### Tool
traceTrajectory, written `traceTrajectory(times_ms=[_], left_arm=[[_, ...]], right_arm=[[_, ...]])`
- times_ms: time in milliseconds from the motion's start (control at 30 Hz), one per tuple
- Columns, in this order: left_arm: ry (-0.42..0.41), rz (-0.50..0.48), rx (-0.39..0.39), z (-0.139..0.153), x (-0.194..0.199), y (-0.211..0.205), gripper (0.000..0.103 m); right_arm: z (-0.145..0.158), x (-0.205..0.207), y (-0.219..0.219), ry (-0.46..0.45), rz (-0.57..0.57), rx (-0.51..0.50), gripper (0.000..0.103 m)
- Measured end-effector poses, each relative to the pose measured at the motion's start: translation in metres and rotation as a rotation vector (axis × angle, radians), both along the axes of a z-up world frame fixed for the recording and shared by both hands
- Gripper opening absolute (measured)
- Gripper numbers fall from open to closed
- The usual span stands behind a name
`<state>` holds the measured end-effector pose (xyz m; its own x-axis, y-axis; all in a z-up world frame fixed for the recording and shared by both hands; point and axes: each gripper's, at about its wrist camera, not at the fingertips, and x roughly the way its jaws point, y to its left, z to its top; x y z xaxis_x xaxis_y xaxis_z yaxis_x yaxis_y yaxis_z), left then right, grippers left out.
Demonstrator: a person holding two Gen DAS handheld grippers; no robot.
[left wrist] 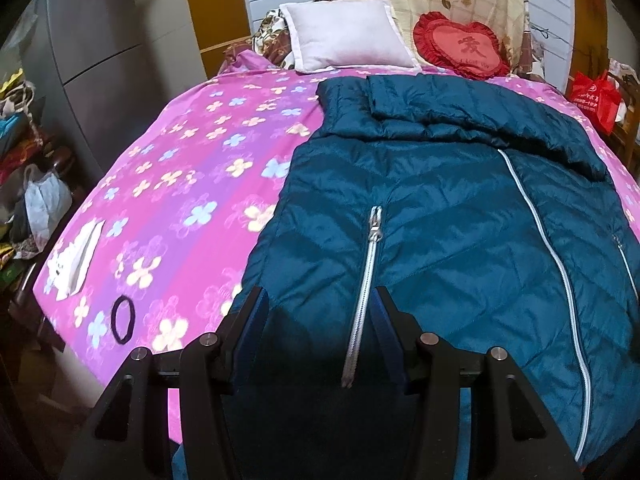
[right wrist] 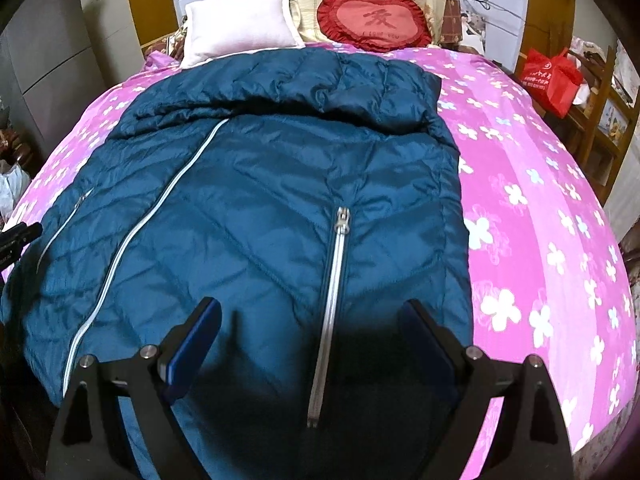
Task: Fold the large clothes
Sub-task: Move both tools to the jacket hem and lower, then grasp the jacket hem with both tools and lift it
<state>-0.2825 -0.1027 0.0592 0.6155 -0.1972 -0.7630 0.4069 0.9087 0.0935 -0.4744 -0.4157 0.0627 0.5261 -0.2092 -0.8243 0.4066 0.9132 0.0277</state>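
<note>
A teal quilted jacket lies spread on a bed covered by a pink flowered sheet, its collar end toward the pillows and its hem toward the cameras; the top part is bunched and folded over. A long silver front zipper runs down it, and a short pocket zipper sits between the jaws of the left gripper, which stand partly apart above the fabric, gripping nothing. The right gripper hovers over the other pocket zipper, jaws wide apart and empty. At the headboard rest a pale pillow and a red heart cushion bearing the character 爱; smaller lettering beneath is too blurred to read. A red bag shows white print, illegible. A black hair tie lies on the sheet.
</note>
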Motion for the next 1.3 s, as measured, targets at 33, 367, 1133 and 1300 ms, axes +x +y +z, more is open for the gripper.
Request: traceTrajectory(times_ms=[33,367,1133,1300], left_arm=[[0.003,0.002,0.001,0.000,-0.001,0.002,0.033],[0.040,0.016,-0.003,-0.007,-0.009,0.028,0.033],[0.348,0.077,-0.226,-0.034,0.018,0.109,0.038],[0.350,0.045,-0.200,-0.035,0.012,0.104,0.044]], right_arm=[[-0.001,-0.003,0.001,0.002,0.001,0.001,0.093],[-0.006,-0.022,0.007,0.029,0.008,-0.006,0.093],[-0.014,-0.092,-0.048,0.044,-0.079,0.175,0.097],[-0.025,-0.096,-0.049,0.065,-0.061,0.242,0.097]])
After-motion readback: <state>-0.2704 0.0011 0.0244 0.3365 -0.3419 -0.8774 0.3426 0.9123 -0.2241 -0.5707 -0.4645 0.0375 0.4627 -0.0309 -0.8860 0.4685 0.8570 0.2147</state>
